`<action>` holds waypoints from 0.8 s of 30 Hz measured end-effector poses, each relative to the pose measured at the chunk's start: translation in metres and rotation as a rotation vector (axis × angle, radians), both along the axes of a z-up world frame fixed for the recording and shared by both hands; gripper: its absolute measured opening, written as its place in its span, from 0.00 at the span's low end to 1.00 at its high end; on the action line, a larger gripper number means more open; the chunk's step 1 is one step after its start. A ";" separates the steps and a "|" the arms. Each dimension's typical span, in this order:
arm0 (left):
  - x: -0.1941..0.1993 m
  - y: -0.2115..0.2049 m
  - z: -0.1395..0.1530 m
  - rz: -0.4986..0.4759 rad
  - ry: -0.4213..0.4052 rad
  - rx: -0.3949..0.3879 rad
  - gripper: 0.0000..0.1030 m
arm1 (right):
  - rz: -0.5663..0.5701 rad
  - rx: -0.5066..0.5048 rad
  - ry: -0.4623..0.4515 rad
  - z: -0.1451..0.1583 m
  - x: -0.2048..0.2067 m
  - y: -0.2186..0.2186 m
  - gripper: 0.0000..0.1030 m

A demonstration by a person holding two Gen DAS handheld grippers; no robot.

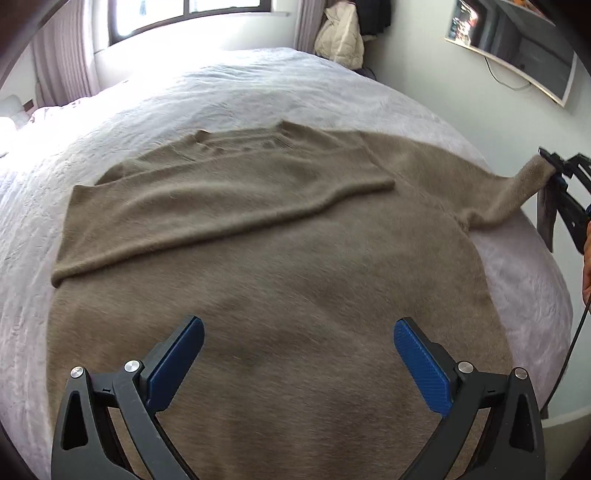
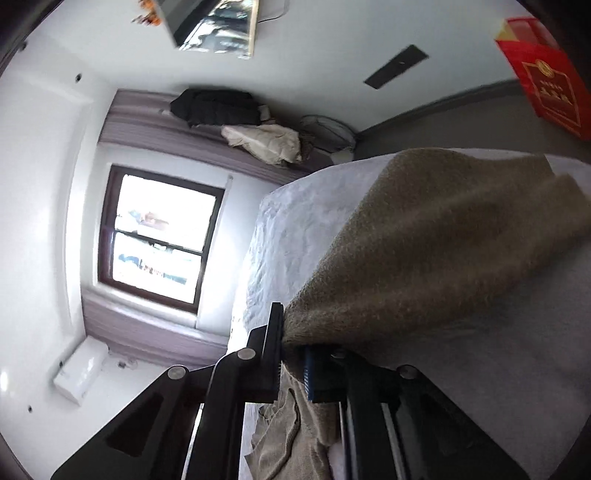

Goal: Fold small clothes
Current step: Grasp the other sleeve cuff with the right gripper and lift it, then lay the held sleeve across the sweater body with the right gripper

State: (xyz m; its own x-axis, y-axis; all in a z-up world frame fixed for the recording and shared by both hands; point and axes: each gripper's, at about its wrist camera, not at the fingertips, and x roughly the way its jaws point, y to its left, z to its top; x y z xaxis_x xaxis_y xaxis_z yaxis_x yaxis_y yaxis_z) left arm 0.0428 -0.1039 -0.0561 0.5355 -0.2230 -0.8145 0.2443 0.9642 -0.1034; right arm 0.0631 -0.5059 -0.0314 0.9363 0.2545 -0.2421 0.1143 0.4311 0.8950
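Note:
A taupe fuzzy sweater [image 1: 258, 266] lies spread on the white bedspread [image 1: 184, 99]. Its left sleeve [image 1: 207, 214] is folded across the chest. My left gripper [image 1: 298, 354] is open and empty, hovering over the sweater's lower body. My right gripper [image 1: 554, 166] is at the bed's right edge, shut on the cuff of the right sleeve [image 1: 517, 188] and holding it lifted. In the right wrist view the gripper [image 2: 291, 343] clamps the sleeve [image 2: 424, 251], whose cuff end hangs below the fingers.
The bed fills the left wrist view. A window [image 1: 184, 14] and curtains [image 1: 62, 55] are at the far wall. Jackets [image 1: 340, 33] hang at the far right corner. A wall TV [image 1: 517, 40] is on the right. A red box [image 2: 546, 81] shows in the right wrist view.

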 end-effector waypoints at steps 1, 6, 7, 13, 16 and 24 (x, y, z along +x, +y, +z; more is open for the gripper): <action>0.002 0.008 0.001 0.011 -0.005 -0.003 1.00 | 0.051 -0.076 -0.012 0.015 0.012 0.019 0.10; 0.011 0.046 0.005 0.071 -0.017 -0.015 1.00 | 0.347 -0.445 -0.039 0.057 0.077 0.148 0.10; 0.012 0.054 0.006 0.084 -0.021 -0.019 1.00 | 0.427 -0.549 -0.029 0.058 0.093 0.187 0.10; 0.017 0.109 0.001 0.185 -0.026 -0.033 1.00 | 0.803 -0.853 0.099 -0.004 0.131 0.354 0.11; 0.019 0.129 -0.010 0.218 -0.010 -0.023 1.00 | 0.881 -0.938 0.258 -0.052 0.142 0.386 0.23; 0.021 0.138 -0.044 0.222 -0.009 0.004 1.00 | 0.747 -0.574 0.264 -0.034 0.177 0.333 0.53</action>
State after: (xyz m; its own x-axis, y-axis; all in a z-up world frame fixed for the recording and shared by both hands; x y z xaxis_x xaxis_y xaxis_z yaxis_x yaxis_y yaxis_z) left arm 0.0639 0.0342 -0.0998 0.5780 -0.0959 -0.8104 0.0267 0.9948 -0.0987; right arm 0.2397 -0.1732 -0.0658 0.4801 0.5375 -0.6933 -0.1984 0.8364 0.5110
